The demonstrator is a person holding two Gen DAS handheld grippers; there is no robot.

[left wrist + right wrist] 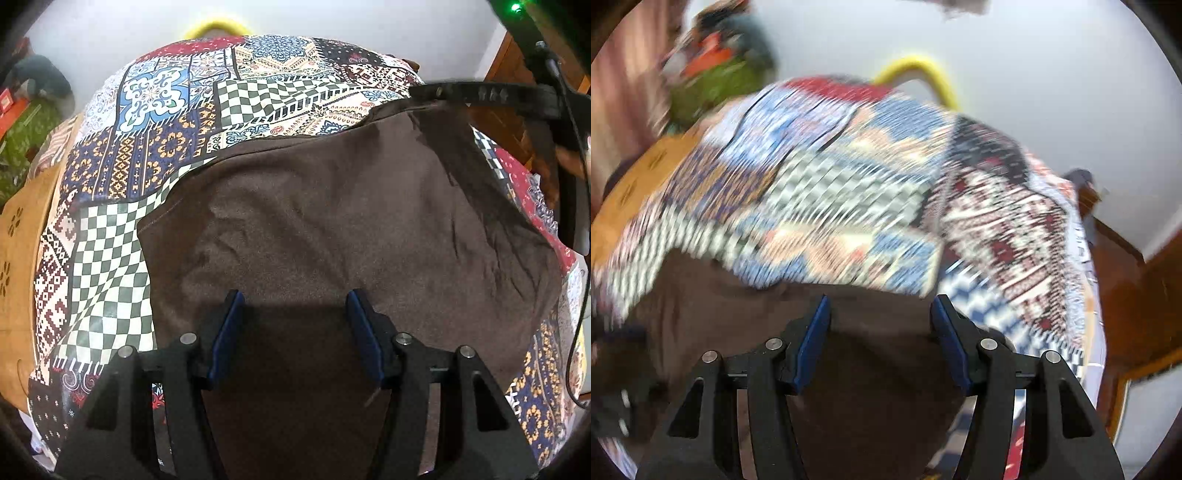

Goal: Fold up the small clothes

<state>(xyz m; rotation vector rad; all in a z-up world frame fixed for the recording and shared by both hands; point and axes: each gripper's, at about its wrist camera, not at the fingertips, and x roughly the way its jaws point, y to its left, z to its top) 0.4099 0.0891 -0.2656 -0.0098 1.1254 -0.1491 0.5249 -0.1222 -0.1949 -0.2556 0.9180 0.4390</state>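
A brown garment (332, 221) lies spread on the patchwork cloth (155, 122). Over the garment, the left gripper (293, 306) and right gripper (881, 312) both gape wide, holding nothing.

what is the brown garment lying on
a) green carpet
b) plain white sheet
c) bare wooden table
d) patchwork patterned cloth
d, the brown garment lies spread on a patchwork patterned cloth with checkered, floral and geometric panels showing around its edges in the left wrist view; the left hand-held gripper hangs open above the garment.
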